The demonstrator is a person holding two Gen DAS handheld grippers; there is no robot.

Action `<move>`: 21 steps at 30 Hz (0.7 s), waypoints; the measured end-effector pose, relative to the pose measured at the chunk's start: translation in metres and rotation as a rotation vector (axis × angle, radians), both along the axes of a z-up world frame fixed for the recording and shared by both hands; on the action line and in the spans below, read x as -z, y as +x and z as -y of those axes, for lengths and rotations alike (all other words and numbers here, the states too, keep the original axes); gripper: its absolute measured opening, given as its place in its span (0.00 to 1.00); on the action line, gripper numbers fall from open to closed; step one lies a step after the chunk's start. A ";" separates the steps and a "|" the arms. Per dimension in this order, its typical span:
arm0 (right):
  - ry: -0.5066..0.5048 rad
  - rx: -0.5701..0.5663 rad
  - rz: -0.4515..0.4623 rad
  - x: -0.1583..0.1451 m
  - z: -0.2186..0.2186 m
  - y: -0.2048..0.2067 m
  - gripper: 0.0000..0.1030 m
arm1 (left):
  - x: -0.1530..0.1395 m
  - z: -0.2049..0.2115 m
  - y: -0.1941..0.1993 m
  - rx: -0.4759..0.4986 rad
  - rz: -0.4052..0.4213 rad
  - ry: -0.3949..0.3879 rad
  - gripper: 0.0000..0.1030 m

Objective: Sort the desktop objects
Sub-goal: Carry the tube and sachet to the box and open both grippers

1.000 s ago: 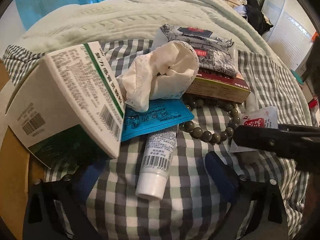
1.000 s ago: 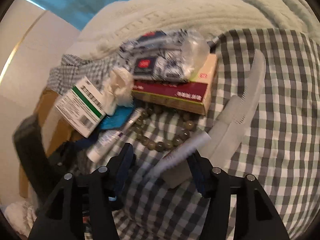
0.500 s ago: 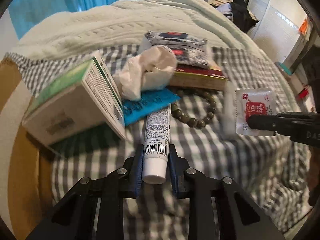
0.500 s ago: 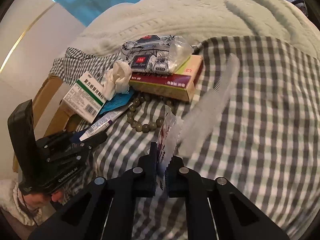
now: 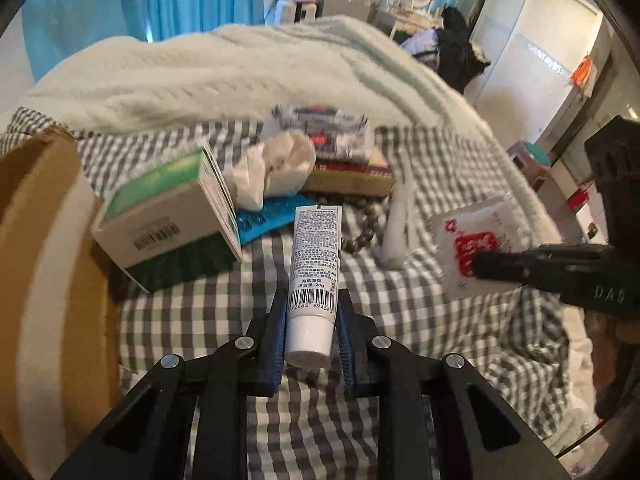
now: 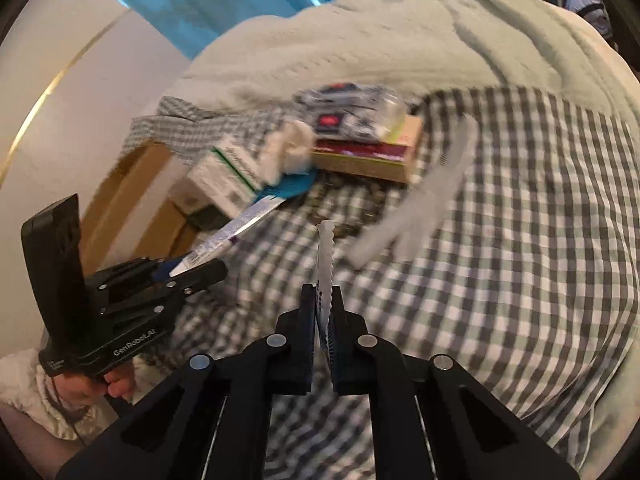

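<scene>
My left gripper is shut on a white tube with a barcode, held above the checked cloth; the tube also shows in the right wrist view. My right gripper is shut on a white sachet with red print, seen edge-on; in the left wrist view the sachet is at the right, pinched by the black fingers. On the cloth lie a green-and-white box, a crumpled tissue, a blue packet, a bead bracelet and a white comb.
A patterned pouch rests on a red-and-tan box at the back. A cardboard box stands at the left edge. A pale knitted blanket lies behind the cloth. Furniture and a door are at the far right.
Both grippers have lifted and drawn back from the pile, the left with the tube and the right with the sachet. A second ago both were open over these items.
</scene>
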State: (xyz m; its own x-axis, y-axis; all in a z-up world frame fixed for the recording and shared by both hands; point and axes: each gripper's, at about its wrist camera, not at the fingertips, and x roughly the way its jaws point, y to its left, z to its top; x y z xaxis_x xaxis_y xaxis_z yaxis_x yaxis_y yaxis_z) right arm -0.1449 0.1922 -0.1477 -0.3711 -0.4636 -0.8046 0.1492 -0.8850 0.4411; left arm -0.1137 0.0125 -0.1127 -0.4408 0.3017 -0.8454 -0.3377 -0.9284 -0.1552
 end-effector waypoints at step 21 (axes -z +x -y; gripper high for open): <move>-0.041 -0.486 -0.285 -0.139 0.246 -0.041 0.05 | -0.106 0.207 0.020 -0.491 -0.207 -0.029 0.22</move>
